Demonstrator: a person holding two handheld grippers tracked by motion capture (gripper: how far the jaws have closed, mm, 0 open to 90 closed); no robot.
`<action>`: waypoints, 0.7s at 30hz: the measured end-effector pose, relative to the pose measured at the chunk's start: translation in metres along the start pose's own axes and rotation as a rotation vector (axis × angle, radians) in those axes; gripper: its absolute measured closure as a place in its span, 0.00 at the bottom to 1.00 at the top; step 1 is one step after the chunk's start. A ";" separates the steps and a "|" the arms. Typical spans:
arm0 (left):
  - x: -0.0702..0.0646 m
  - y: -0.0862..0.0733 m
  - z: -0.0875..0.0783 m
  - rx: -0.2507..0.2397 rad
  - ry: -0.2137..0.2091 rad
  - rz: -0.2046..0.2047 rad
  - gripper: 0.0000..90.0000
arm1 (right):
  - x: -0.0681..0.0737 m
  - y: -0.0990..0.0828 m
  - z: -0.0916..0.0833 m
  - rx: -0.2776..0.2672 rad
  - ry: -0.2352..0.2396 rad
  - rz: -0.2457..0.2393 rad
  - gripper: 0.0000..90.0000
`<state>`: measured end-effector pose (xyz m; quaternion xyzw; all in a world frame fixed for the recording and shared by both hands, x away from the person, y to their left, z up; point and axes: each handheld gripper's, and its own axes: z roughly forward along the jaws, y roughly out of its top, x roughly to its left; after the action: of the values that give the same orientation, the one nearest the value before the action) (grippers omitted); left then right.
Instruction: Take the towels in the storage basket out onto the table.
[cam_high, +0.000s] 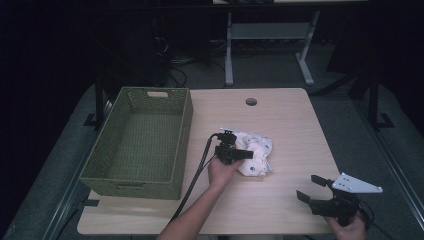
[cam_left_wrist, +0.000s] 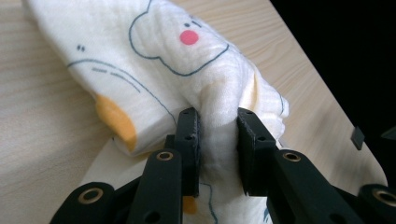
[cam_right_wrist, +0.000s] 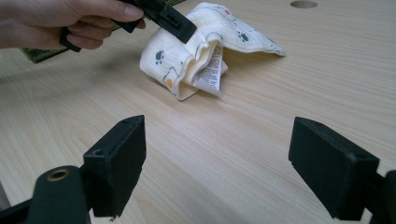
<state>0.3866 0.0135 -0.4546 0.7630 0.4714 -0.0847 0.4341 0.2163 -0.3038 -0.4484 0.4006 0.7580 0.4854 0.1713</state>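
A crumpled white cloth (cam_high: 256, 154) printed with cartoon animals and paw marks lies near the middle of the table. My left gripper (cam_high: 240, 154) is shut on a raised fold of it; in the left gripper view the fabric (cam_left_wrist: 140, 60) bulges up between the two black jaws of the gripper (cam_left_wrist: 218, 140). From the right gripper view the cloth (cam_right_wrist: 201, 51) shows a care label hanging at its near side, with the left hand and gripper (cam_right_wrist: 163, 16) on top. My right gripper (cam_high: 314, 189) rests open near the table's front right corner, jaws (cam_right_wrist: 217, 163) wide apart over bare wood.
A green woven basket (cam_high: 142, 142) stands empty on the left of the table (cam_high: 280, 210). A round cable hole (cam_high: 251, 101) sits at the back. The left gripper's cable (cam_high: 192, 185) trails along the basket's right side to the front edge.
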 end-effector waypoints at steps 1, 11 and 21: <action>0.001 -0.001 0.003 0.002 0.004 0.000 0.80 | 0.000 0.000 0.000 0.000 0.002 0.006 0.20; 0.008 -0.004 0.009 -0.009 0.012 -0.011 0.76 | 0.000 0.000 -0.001 0.000 0.004 0.005 0.20; -0.003 -0.007 -0.003 -0.058 0.048 0.045 0.47 | 0.002 -0.001 -0.001 0.000 0.003 0.001 0.20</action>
<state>0.3788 0.0146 -0.4551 0.7622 0.4666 -0.0428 0.4467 0.2143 -0.3032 -0.4483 0.4004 0.7579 0.4861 0.1700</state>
